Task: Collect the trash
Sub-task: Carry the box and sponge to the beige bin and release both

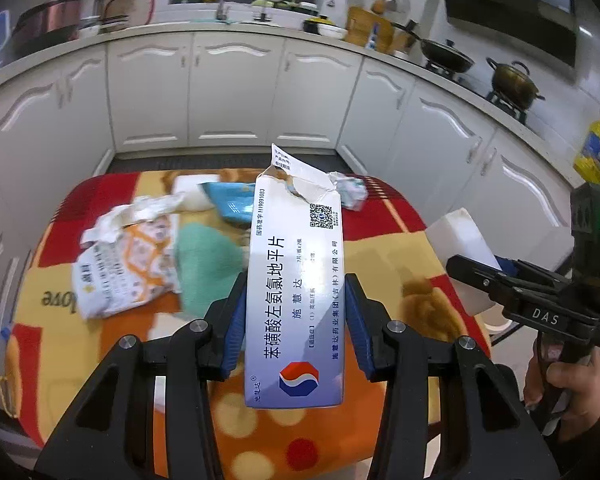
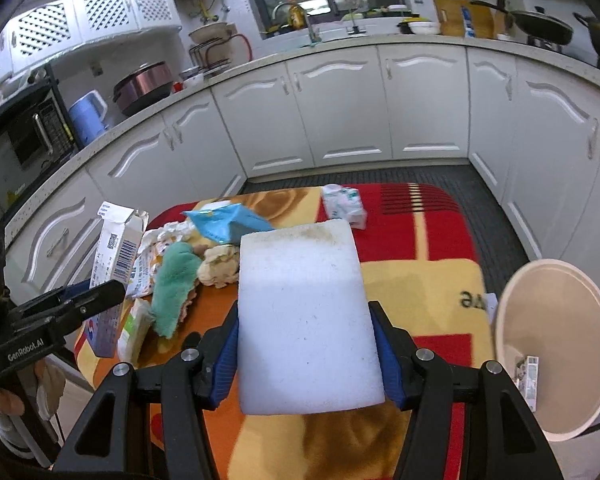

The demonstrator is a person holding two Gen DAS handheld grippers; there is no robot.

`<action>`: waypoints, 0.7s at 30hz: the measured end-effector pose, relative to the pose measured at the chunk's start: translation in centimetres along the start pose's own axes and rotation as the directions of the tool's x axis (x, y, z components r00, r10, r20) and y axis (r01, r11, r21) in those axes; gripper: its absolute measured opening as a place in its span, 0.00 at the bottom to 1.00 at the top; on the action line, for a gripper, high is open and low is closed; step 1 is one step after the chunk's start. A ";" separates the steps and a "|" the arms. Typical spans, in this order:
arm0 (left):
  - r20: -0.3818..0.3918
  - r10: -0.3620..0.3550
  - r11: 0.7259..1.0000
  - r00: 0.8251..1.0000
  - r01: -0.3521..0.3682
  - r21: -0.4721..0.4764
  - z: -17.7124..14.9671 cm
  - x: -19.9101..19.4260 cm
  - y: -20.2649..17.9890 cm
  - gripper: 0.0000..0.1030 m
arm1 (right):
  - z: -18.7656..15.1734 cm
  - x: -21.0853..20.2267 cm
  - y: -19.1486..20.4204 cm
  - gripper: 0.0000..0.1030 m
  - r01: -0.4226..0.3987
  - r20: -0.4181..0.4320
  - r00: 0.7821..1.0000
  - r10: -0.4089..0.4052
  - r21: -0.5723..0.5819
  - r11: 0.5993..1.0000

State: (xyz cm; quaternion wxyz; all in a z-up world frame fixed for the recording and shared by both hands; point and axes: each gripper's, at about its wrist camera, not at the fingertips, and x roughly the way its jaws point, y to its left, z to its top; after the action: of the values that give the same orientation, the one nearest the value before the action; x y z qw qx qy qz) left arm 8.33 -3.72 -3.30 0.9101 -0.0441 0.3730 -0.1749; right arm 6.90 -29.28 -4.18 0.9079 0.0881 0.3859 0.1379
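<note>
**Inspector A:** Left claw (image 1: pixel 296 312) is closed on the medicine box (image 1: pixel 296 280), pads clamped on both long sides, torn end pointing far. Right claw (image 2: pixel 304 344) is closed on the white foam block (image 2: pixel 306 312), squeezed likewise.

**Inspector B:** And the destination?

**Inspector A:** The bin (image 2: pixel 556 344) stands right of the surface (image 2: pixel 420 280), near the right claw, well apart from the left. My judgement: carry each item fully over the rim before loosening the grip; light pieces may drift.
</note>
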 end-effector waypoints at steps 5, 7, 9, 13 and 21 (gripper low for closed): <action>-0.013 -0.029 0.999 0.999 0.029 0.034 0.5 1.4 -2.8 0.42 | -0.3 -1.2 -1.6 0.55 0.027 0.012 1.000 -0.027 0.020 0.999; -0.018 -0.038 0.998 0.999 0.039 0.048 0.6 1.9 -3.9 0.42 | -0.4 -1.6 -2.4 0.55 0.038 0.016 0.999 -0.039 0.029 0.999; -0.025 -0.051 0.996 0.998 0.053 0.066 0.8 2.5 -5.1 0.42 | -0.6 -2.1 -3.4 0.55 0.050 0.019 0.998 -0.051 0.045 0.998; -0.037 -0.077 0.992 0.996 0.080 0.096 1.1 3.6 -7.4 0.42 | -1.0 -2.9 -5.5 0.55 0.076 0.022 0.997 -0.078 0.081 0.994; -0.081 -0.137 0.978 0.987 0.147 0.145 1.6 6.5 -12.0 0.42 | -2.0 -4.5 -10.3 0.55 0.132 0.020 0.990 -0.137 0.156 0.979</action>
State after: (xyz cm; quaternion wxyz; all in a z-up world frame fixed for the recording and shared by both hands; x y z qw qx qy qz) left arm 10.32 -17.33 -3.94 0.8823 0.0044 0.3865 -0.2687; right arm 4.34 -40.37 -5.22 0.9115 0.1338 0.3863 0.0446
